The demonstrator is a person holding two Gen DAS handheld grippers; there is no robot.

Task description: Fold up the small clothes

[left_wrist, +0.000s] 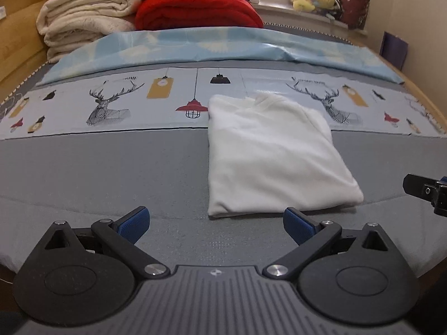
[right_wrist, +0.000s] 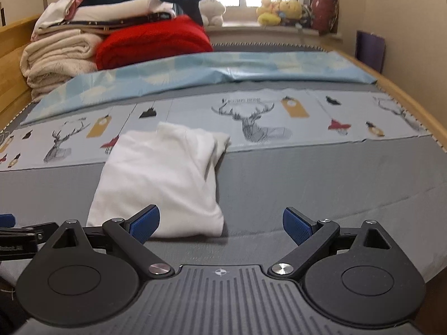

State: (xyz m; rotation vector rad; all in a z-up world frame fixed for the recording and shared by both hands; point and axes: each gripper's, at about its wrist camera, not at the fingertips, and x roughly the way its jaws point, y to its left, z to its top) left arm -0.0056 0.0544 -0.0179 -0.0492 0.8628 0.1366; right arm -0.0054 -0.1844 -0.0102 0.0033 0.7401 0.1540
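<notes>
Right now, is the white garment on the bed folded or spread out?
Folded. The white garment lies as a compact rectangle on the grey bed cover, with no sleeves sticking out and a layered edge near its collar; neither gripper touches it.

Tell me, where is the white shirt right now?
The white shirt lies folded on the grey bed, its far end over the deer-print cloth. It is right of centre in the left wrist view and left of centre in the right wrist view.
</notes>
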